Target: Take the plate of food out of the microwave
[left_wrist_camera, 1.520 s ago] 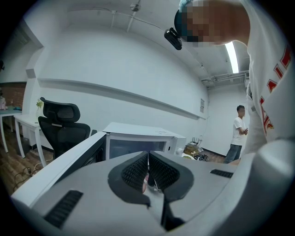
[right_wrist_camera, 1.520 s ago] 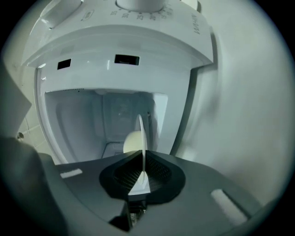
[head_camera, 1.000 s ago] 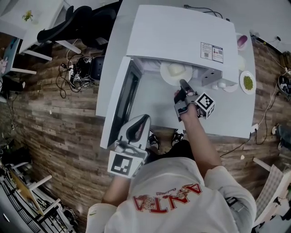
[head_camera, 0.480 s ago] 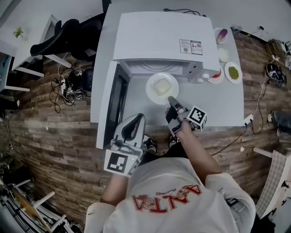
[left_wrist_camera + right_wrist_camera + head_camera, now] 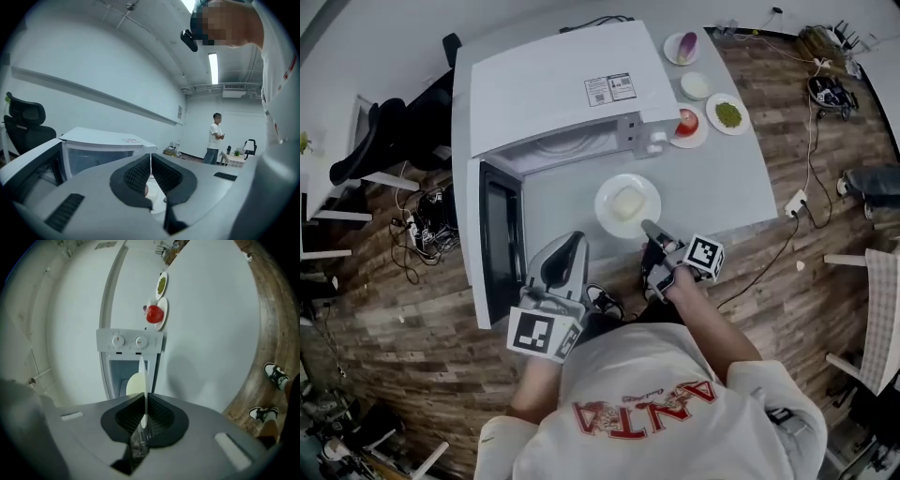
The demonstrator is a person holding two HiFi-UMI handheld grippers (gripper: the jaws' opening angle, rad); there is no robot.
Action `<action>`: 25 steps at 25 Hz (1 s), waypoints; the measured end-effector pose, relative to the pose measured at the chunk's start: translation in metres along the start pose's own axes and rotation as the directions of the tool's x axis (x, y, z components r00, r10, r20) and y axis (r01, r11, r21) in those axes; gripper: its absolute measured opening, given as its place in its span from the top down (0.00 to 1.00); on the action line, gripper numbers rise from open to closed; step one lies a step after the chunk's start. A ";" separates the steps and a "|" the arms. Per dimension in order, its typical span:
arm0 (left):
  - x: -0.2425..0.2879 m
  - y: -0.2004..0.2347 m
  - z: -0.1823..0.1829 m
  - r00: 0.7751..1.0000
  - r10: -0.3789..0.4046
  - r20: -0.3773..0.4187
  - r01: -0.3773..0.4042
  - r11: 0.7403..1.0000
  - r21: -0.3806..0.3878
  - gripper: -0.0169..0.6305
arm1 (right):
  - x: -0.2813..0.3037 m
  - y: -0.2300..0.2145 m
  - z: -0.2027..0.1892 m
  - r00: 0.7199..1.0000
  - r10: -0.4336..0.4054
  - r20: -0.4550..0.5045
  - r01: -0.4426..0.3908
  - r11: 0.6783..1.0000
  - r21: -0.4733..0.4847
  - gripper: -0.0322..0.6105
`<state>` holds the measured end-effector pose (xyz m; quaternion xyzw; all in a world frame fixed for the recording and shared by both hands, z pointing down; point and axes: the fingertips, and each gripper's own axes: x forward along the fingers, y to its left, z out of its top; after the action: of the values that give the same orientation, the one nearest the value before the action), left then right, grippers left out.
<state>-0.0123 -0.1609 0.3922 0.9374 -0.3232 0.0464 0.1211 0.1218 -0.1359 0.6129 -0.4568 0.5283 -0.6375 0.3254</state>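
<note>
Plate of food (image 5: 627, 205) sits outside the microwave (image 5: 562, 103), toward the near edge of the surface (image 5: 727, 183), its rim pinched by the jaws of the right gripper (image 5: 649, 228); keep it level when lowering. The left gripper (image 5: 566, 246) has its jaws pressed together, empty.

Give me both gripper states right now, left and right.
Left gripper: closed, nothing between its jaws.
Right gripper: closed on the rim of the plate of food.

Wood-plank floor (image 5: 384, 309), white table (image 5: 727, 192), black chair (image 5: 394, 141)
</note>
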 end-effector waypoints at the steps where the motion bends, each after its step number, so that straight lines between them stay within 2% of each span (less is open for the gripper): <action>1: 0.006 -0.005 -0.001 1.000 -0.015 -0.002 0.015 1.000 0.003 0.95 | -0.009 -0.005 0.009 1.000 -0.005 0.022 0.005 1.000 0.006 0.93; 6: 0.031 -0.032 -0.003 0.996 -0.082 -0.017 0.083 0.997 0.012 0.95 | -0.050 -0.026 0.055 0.990 -0.021 0.143 0.015 0.999 0.040 0.93; 12: 0.054 -0.058 -0.005 0.991 -0.133 -0.036 0.133 0.991 0.019 0.95 | -0.086 -0.045 0.116 0.955 -0.038 0.293 0.016 0.997 0.076 0.93; 19: 0.065 -0.067 -0.009 0.990 -0.127 -0.061 0.128 0.991 0.023 0.95 | -0.102 -0.066 0.179 0.912 -0.069 0.405 0.030 0.994 0.101 0.92; 25: 0.070 -0.065 -0.013 0.992 -0.106 -0.071 0.108 0.994 0.015 0.95 | -0.099 -0.081 0.204 0.900 -0.104 0.423 0.066 0.992 0.105 0.93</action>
<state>0.0826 -0.1495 0.4038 0.9523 -0.2674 0.0759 0.1258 0.3528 -0.1050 0.6734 -0.5932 0.3952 -0.5580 0.4248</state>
